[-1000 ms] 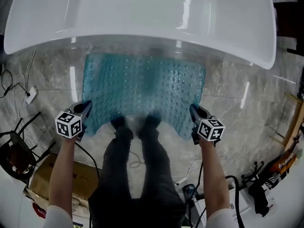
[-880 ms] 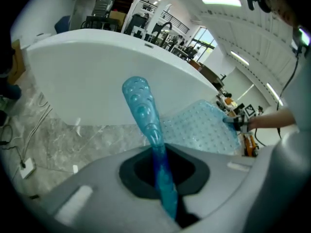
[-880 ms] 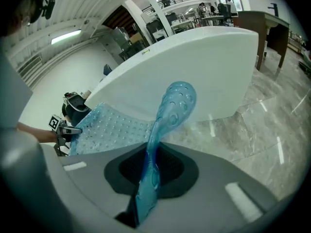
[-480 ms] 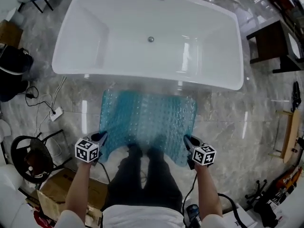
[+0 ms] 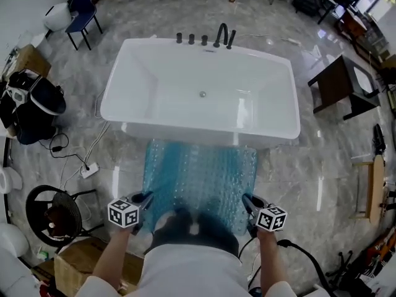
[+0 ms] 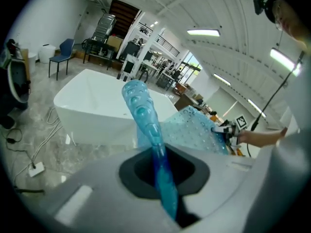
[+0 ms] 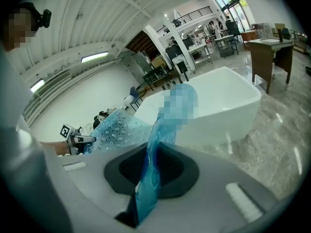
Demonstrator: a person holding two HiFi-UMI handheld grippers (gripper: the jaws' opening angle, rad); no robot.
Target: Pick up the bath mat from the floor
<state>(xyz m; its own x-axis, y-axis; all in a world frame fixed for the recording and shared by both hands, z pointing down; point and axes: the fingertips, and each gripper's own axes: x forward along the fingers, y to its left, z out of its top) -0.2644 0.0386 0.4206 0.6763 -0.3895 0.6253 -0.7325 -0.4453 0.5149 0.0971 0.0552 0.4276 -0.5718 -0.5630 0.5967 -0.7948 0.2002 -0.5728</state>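
Note:
The translucent blue bath mat (image 5: 201, 177), studded with bubbles, hangs in the air between my two grippers in front of the white bathtub (image 5: 202, 91). My left gripper (image 5: 143, 201) is shut on its near left corner. In the left gripper view the mat's edge (image 6: 148, 125) runs up out of the clamped jaws. My right gripper (image 5: 247, 201) is shut on the near right corner, and in the right gripper view the mat (image 7: 153, 152) stands pinched between the jaws. The mat's far edge droops toward the tub's side.
A dark wooden side table (image 5: 339, 83) stands right of the tub. Left of it are a blue chair (image 5: 83, 14), a dark bag (image 5: 34, 104), a power strip with cables (image 5: 88, 169) and a round fan (image 5: 46, 214). A cardboard box (image 5: 77, 262) sits by my left arm.
Both grippers have lifted high with the mat, so the mat has come off the floor. The view has pulled up and back; the whole tub and room now show.

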